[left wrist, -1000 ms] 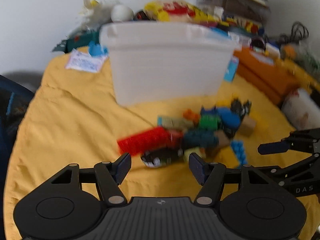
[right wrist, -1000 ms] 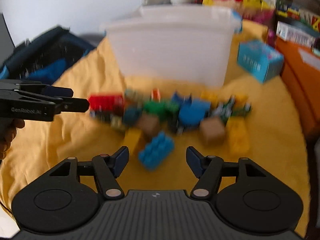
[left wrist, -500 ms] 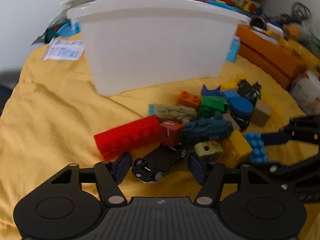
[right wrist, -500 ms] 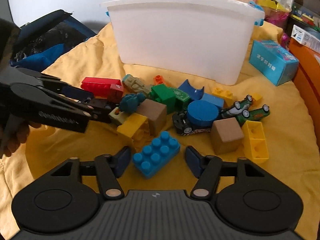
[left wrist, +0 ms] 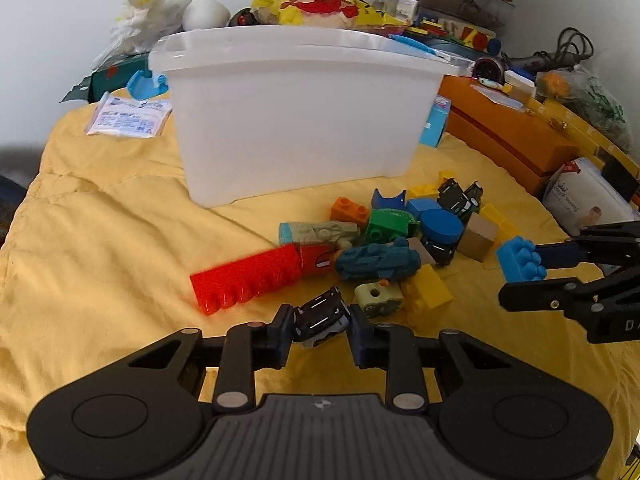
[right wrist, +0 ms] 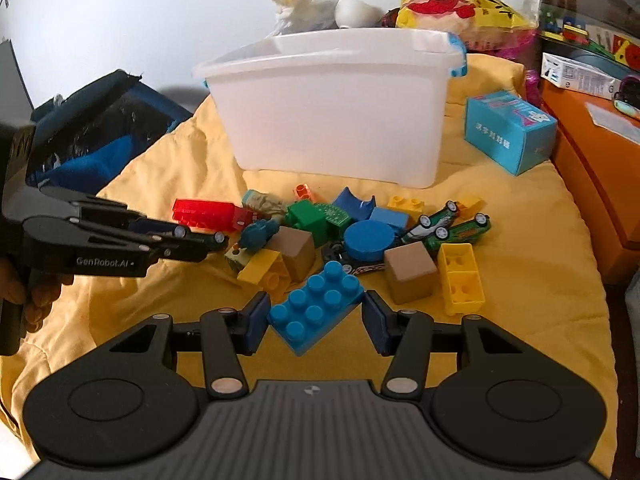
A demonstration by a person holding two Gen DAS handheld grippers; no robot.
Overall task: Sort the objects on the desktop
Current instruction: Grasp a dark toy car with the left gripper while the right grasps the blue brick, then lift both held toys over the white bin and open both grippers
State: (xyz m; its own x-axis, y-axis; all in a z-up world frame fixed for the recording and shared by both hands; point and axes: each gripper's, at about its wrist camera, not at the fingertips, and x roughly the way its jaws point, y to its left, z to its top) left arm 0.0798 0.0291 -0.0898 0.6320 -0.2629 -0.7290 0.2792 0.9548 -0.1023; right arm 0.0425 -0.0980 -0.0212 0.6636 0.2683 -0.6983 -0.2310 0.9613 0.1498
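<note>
Left gripper (left wrist: 320,326): jaws closed on a black toy car (left wrist: 320,316). Right gripper (right wrist: 315,320): jaws clamped on a blue building brick (right wrist: 316,306), before the white bin (right wrist: 336,108).

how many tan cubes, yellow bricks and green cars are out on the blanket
tan cubes: 2
yellow bricks: 4
green cars: 2
total: 8
</note>
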